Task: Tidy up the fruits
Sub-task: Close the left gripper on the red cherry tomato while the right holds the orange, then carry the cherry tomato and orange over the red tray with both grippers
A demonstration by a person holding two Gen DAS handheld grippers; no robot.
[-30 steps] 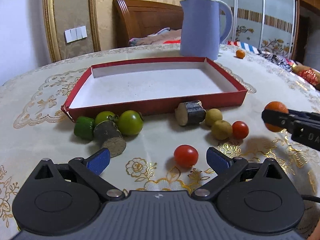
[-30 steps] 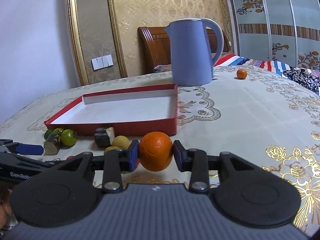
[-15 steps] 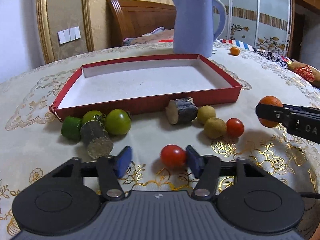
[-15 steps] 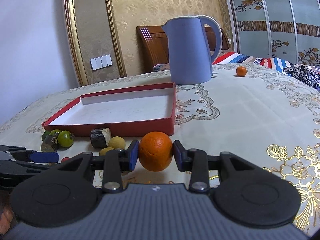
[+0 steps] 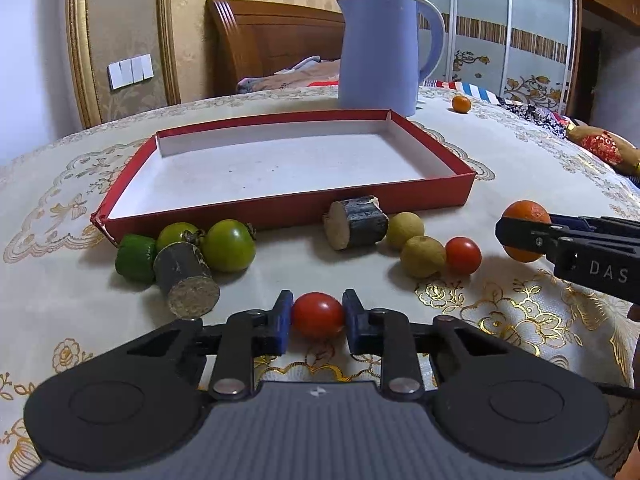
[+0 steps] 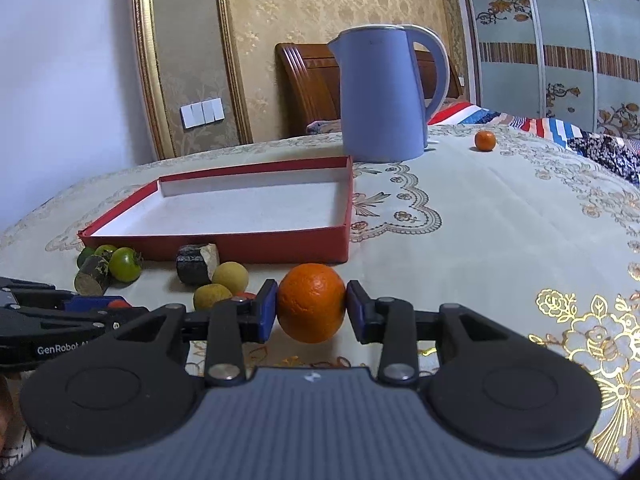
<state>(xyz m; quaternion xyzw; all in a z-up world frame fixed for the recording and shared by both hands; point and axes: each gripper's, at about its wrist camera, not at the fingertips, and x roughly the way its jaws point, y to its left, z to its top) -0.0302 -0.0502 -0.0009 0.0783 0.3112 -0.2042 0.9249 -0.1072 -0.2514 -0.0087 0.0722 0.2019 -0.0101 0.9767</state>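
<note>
A red cherry tomato (image 5: 318, 312) lies on the tablecloth between the blue pads of my left gripper (image 5: 316, 322). Its jaws are closing and both pads press the tomato's sides. My right gripper (image 6: 311, 312) is shut on an orange (image 6: 311, 300) and holds it just above the cloth. In the left wrist view that orange (image 5: 524, 214) hangs at the right. The red box (image 5: 280, 210) with a white floor lies beyond both, with nothing in it. Along its front wall lie two green tomatoes (image 5: 230, 245), two longans (image 5: 423, 257) and a small red tomato (image 5: 463, 255).
Two dark cut stem pieces (image 5: 356, 222) (image 5: 188, 280) and a green chunk (image 5: 136, 258) lie among the fruit. A blue kettle (image 5: 380, 48) stands behind the box, a small orange (image 6: 485, 140) to its right. Behind the table stands a bed.
My left gripper's jaws went from wide apart to closed on the red cherry tomato. The right gripper and its orange have kept still.
</note>
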